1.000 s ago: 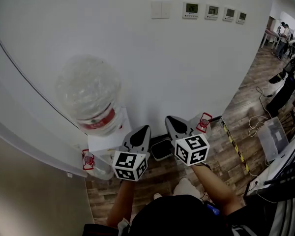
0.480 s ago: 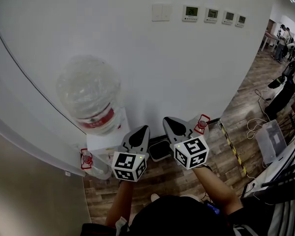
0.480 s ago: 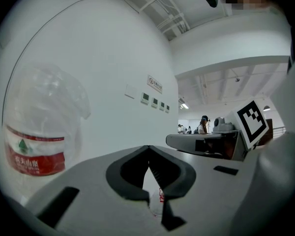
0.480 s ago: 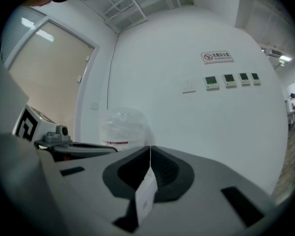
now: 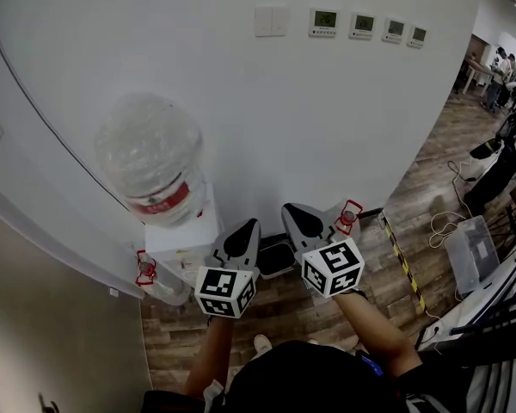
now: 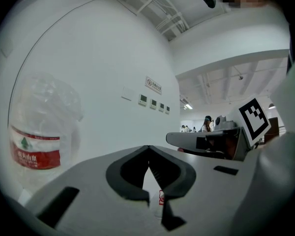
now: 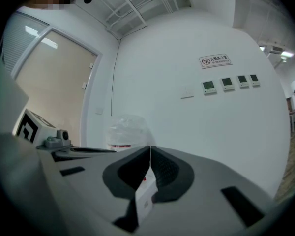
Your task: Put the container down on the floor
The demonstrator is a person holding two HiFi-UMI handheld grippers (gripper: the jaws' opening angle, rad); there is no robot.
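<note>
- One large clear container (image 5: pixel 150 166) with a red label band sits neck-down on top of the white dispenser (image 5: pixel 179 241). It is up off the wooden floor (image 5: pixel 310 312), which spreads out below and to the right of the dispenser.
- Just right of the dispenser is the left gripper (image 5: pixel 251 224), held level and pointing towards the white wall (image 5: pixel 267 119) behind the dispenser. Its jaws meet tip to tip with nothing between them. In the left gripper view the container shows off to the left of the jaws, not touching them.
- Further right of the dispenser is the right gripper (image 5: pixel 291 206), side by side with the left one, with a gap between them. Its jaws are pressed together and hold nothing. In the right gripper view the container stands beyond the jaw tips, apart from them.
- Several small wall panels (image 5: pixel 324 18) sit in a row high above and to the right of the dispenser.
- Farthest right of the dispenser, a yellow-and-black tape strip (image 5: pixel 402 252) runs across the floor.
</note>
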